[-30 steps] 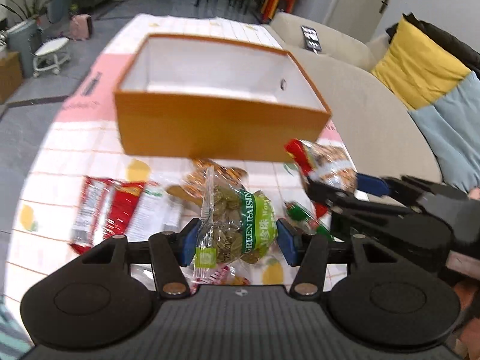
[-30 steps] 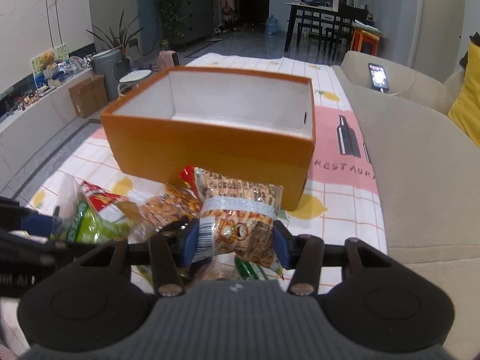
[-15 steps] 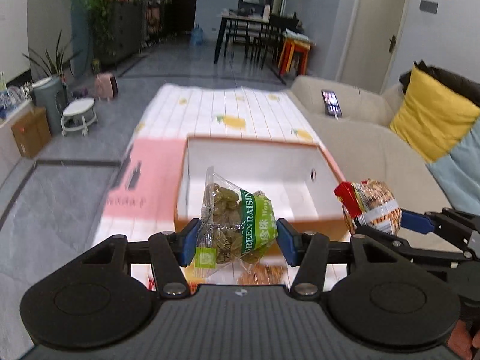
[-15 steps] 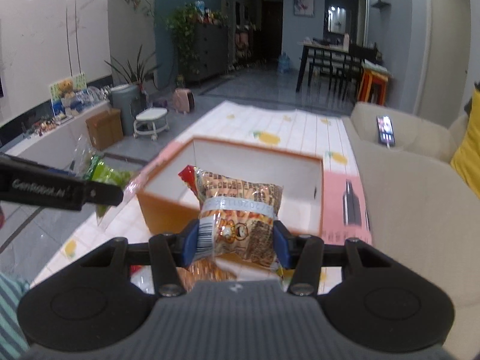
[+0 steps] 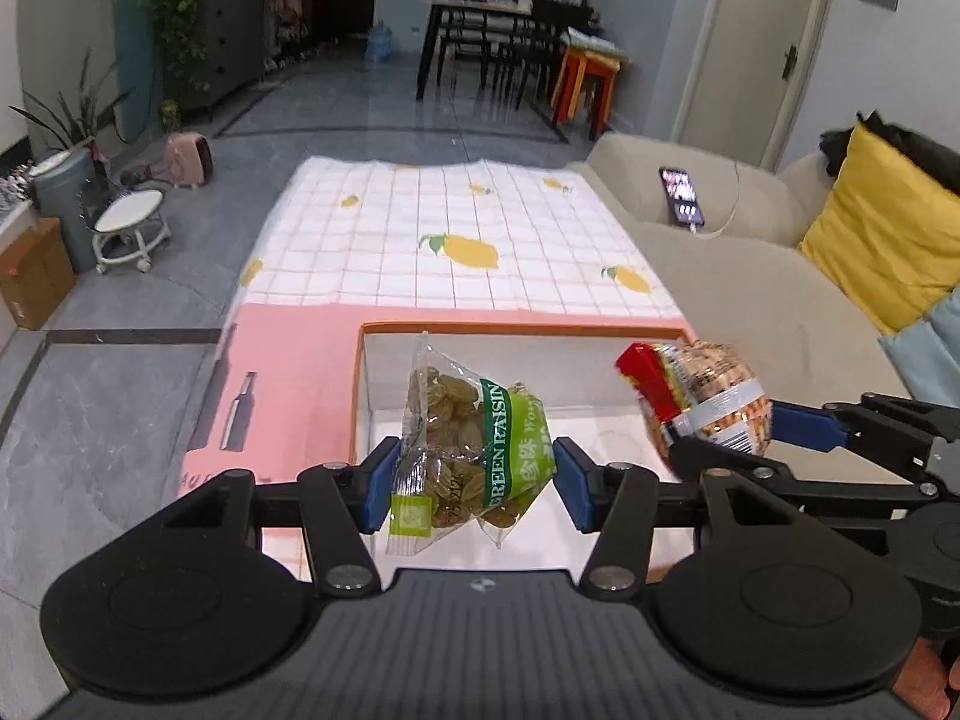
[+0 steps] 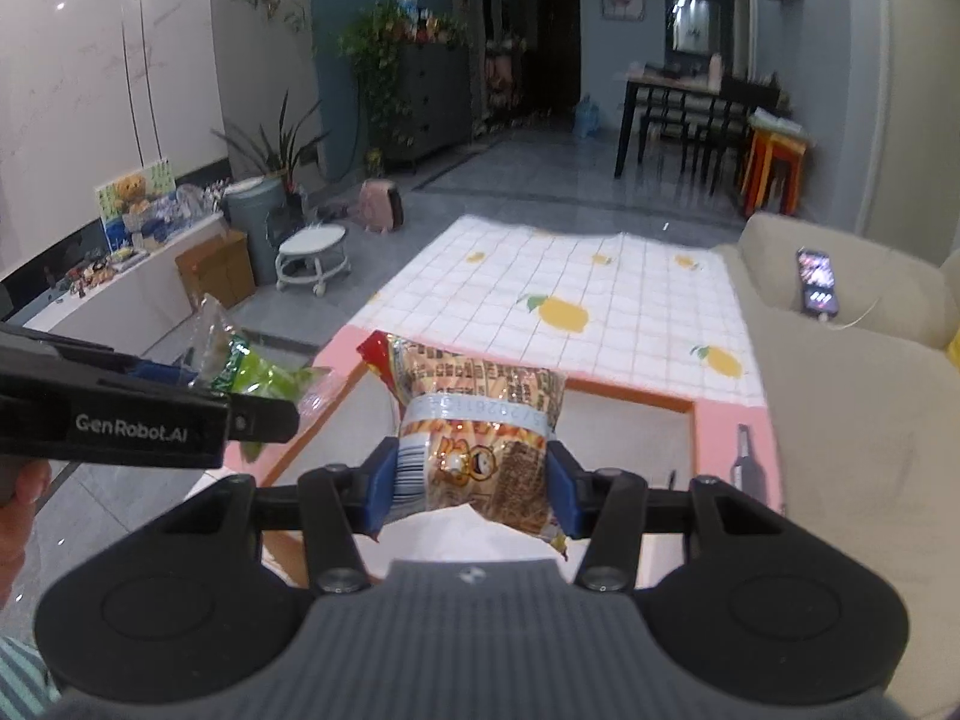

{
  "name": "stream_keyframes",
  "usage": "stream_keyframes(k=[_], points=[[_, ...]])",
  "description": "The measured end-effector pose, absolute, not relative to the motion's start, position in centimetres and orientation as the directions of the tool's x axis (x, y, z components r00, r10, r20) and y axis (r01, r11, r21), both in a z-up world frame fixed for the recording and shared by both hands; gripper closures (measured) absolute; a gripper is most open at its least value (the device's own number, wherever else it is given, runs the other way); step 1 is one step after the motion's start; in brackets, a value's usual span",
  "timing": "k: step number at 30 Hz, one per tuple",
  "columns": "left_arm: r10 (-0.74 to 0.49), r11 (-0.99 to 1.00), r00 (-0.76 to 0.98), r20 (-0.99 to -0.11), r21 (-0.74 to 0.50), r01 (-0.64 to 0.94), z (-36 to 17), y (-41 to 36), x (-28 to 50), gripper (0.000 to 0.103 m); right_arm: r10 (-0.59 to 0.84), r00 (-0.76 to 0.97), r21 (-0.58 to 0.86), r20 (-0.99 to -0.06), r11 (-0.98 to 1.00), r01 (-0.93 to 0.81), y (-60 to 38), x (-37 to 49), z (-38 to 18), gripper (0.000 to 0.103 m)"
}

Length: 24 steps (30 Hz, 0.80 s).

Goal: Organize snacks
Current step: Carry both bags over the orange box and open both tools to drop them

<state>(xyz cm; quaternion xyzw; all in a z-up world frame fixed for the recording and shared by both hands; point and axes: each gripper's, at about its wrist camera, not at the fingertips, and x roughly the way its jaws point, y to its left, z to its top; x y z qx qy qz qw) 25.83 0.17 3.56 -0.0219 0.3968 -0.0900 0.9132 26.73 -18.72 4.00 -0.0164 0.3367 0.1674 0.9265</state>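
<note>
I have the left gripper (image 5: 474, 483) clamped on the green raisin packet (image 5: 474, 456) and the right gripper (image 6: 471, 489) on the peanut packet (image 6: 480, 438), both over the orange box (image 5: 360, 384) lying just below, raisins left.

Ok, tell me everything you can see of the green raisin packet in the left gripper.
The green raisin packet is a small, crinkly clear-plastic pouch showing pale green raisins, with a green band printed "GREEN RAISIN" and a small green tag at its lower corner. It looks sealed and full. It hangs tilted, clamped at its sides between the blue pads of the left gripper, off the table, in front of the open orange box, whose white inside shows behind it. Nothing else touches it.
</note>
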Motion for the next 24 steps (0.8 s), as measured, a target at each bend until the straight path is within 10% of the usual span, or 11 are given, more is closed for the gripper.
stream_keyframes(k=[24], points=[[-0.029,0.945,0.421,-0.906,0.113,0.308,-8.6,-3.8,38.5,0.041,0.239,0.374,0.117,-0.896,0.940,-0.320,-17.7,42.2,-10.7,0.054]])
